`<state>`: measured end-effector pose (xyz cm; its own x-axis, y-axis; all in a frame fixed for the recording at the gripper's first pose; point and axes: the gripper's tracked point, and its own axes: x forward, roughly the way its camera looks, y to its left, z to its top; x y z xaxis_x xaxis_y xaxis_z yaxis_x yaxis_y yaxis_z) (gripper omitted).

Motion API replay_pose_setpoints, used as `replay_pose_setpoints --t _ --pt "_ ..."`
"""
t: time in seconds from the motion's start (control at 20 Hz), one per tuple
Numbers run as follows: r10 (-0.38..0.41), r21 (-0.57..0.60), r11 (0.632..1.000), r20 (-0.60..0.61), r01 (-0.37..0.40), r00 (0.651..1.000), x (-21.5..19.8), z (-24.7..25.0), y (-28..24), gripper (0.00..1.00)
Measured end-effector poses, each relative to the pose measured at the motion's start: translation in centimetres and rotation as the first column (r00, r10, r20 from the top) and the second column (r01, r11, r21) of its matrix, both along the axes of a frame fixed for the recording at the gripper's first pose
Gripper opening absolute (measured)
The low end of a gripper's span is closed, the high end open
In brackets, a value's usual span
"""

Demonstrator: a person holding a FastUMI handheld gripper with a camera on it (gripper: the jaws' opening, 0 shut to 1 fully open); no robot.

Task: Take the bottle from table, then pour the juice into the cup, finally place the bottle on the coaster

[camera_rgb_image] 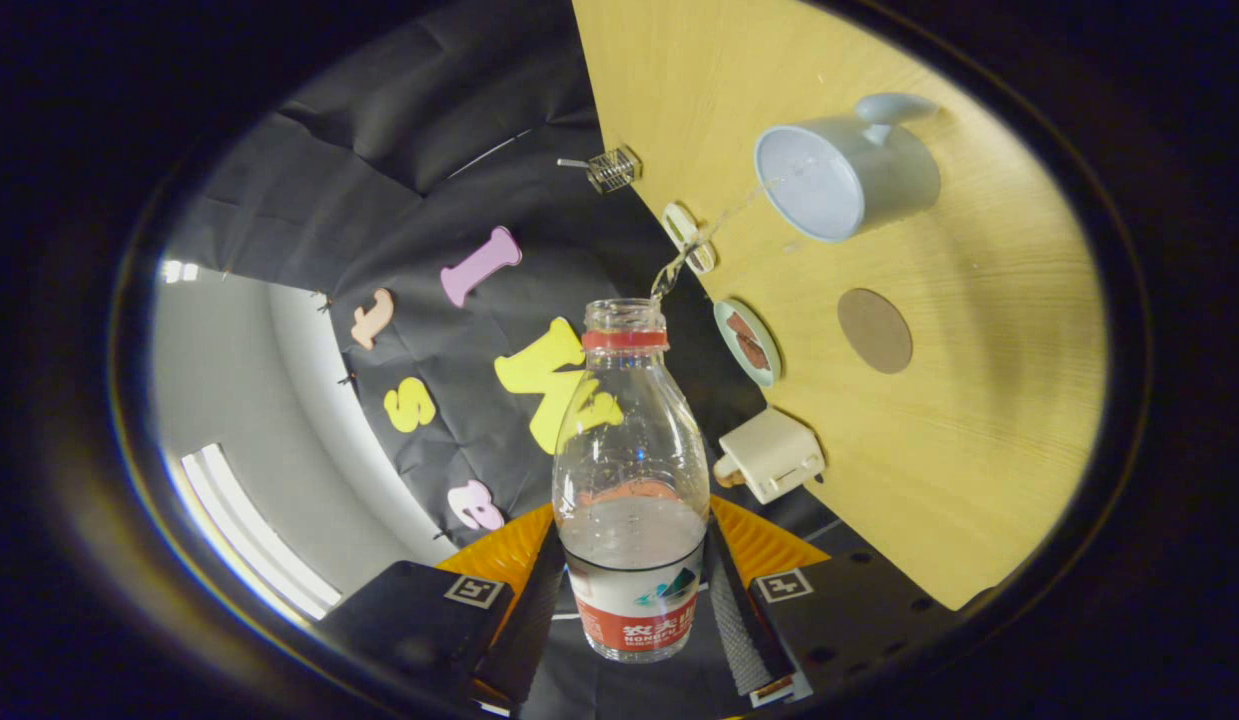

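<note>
the claw (634,600) grips the bottle (631,470) between both fingers, low on its body by the label (cap off, some liquid inside). a thin stream (714,232) runs from its mouth toward the cup (844,180) on the table (979,450), with the round coaster (875,330) nearby.

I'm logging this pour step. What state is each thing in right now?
bottle: uncapped, tilted, partly full, pouring a thin stream.
claw: shut on the bottle, a finger on each side.
cup: on the table, mouth open, stream reaching it.
coaster: bare, nothing on it.
table: carries the cup and coaster.
</note>
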<state>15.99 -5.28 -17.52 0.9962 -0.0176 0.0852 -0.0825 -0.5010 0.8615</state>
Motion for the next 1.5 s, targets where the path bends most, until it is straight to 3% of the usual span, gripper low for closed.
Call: replay_pose_setpoints --t 0.45,0.9,1.5 --pt "-0.021 0.063 0.998 0.035 0.019 0.999 -0.1 0.8 -1.1 0.76" --pt "-0.032 0.202 0.979 0.088 0.013 0.996 0.0 1.7 -1.1 0.76" --pt "-0.048 0.230 0.973 0.087 0.027 0.995 0.2 2.6 -2.4 0.76"
